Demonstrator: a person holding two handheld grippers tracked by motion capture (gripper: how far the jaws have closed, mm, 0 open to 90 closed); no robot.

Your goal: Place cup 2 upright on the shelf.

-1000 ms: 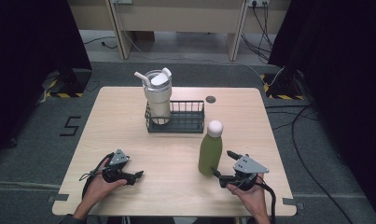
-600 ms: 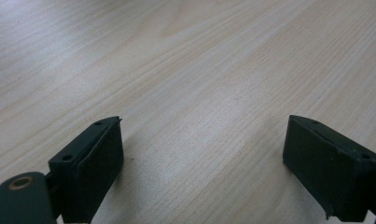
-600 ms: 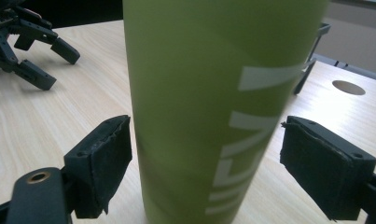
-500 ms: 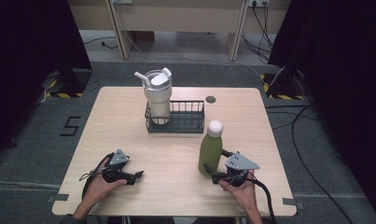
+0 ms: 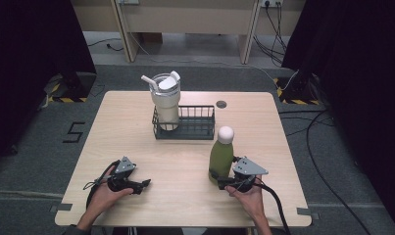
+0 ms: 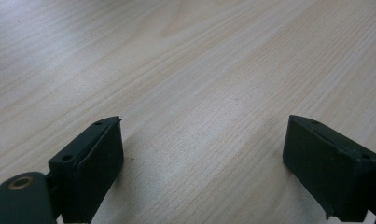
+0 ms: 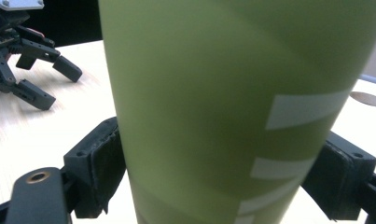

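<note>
Right gripper (image 5: pixel 223 182) jaws just widened slightly yet pressed on both sides of green bottle (image 5: pixel 221 157), bottle upright near table (image 5: pixel 136 127) front edge, left gripper (image 5: pixel 138 186) jaws apart over bare wood.

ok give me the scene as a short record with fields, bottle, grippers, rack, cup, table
bottle: green metal bottle with a round white cap, upright on the table, in front of the rack
right gripper: right gripper low at the bottle's base, a pad against each side of the bottle; jaws have just been opening a little
left gripper: left gripper jaws apart over bare wood, nothing between them
rack: black wire rack at mid table
cup: cream lidded tumbler with a straw, standing in the rack's left end
table: light wooden table
</note>
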